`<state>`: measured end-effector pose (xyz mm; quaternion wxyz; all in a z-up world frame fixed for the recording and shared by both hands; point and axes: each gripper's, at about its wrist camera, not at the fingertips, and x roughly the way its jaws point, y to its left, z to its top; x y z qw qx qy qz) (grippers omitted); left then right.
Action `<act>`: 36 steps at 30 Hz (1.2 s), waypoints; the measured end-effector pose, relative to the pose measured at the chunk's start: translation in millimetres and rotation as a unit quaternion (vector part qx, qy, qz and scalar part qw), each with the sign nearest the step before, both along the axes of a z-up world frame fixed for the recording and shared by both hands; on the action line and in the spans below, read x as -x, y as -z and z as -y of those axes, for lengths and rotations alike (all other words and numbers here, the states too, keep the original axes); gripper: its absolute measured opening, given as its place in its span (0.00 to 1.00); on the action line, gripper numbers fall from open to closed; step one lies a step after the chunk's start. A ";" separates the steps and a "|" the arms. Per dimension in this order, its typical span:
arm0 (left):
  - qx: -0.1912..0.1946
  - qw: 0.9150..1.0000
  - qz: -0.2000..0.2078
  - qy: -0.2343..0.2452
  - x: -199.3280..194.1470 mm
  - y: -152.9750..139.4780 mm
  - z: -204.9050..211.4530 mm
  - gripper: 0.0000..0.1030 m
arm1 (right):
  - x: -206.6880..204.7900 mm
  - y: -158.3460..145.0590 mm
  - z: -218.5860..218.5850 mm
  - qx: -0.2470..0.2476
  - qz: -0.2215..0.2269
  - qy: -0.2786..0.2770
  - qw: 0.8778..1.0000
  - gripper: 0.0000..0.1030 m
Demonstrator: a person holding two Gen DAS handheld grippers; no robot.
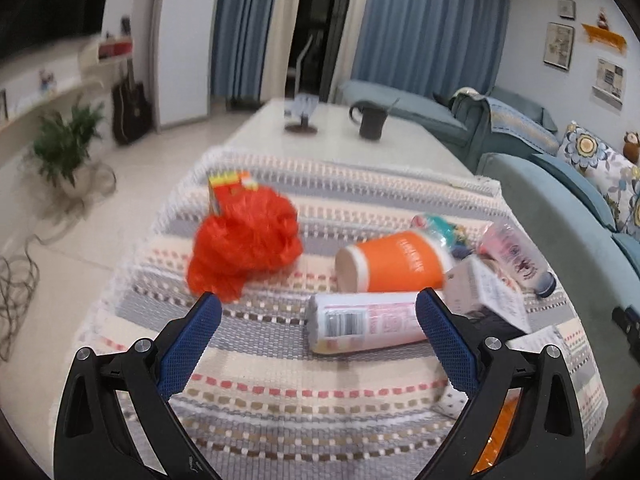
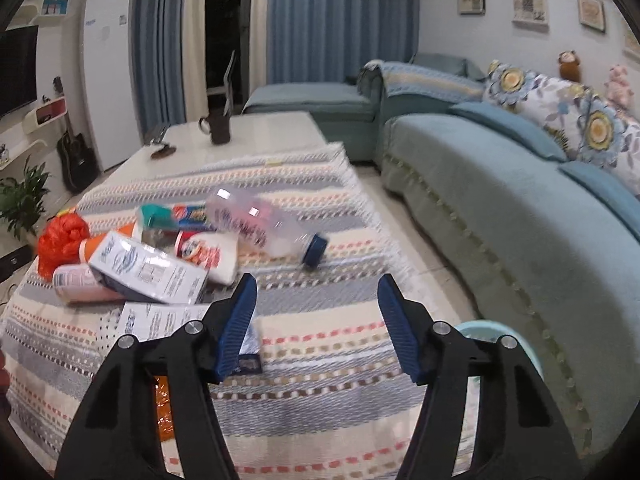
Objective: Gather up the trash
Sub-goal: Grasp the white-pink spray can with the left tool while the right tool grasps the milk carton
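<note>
Both my tongs hang open over the trash on the striped cloth.

My left tongs (image 1: 316, 312) gape wide at the bottom of the left view, nothing pinched; a pink-and-white tube (image 1: 366, 322) lies on its side between the tips, beyond them, with an orange cup (image 1: 394, 262) tipped over just behind it and a crumpled red bag (image 1: 244, 246) left of centre. My right tongs (image 2: 316, 290) stand part open at the bottom of the right view, holding nothing. Above them a clear bottle (image 2: 260, 228) with a blue cap lies on the cloth (image 2: 320, 364); a white carton (image 2: 148, 268) rests on the pile at centre left. A pale green bin rim (image 2: 486, 330) peeks out at lower right, behind my right finger, beside the sofa (image 2: 500, 192).
</note>
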<state>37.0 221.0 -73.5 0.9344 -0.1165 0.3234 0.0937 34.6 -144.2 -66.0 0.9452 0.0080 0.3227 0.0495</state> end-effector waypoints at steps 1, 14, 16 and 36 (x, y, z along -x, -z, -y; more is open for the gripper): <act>0.008 1.000 -0.009 0.001 -7.4 7.7 -5.2 0.89 | -1.2 6.0 -4.2 -0.002 -0.008 -0.005 1.000 0.57; 0.048 0.993 -0.045 0.095 -39.8 43.0 17.1 0.62 | 0.0 8.4 -62.7 -0.040 -0.041 -0.142 0.988 0.78; 0.063 0.991 -0.042 0.110 -32.3 42.4 19.5 0.55 | 0.2 9.4 -79.5 -0.025 -0.047 -0.167 0.985 0.81; 0.053 0.972 -0.041 0.226 18.8 17.2 63.2 0.67 | -6.2 38.9 -101.9 0.079 -0.080 -0.152 0.982 0.81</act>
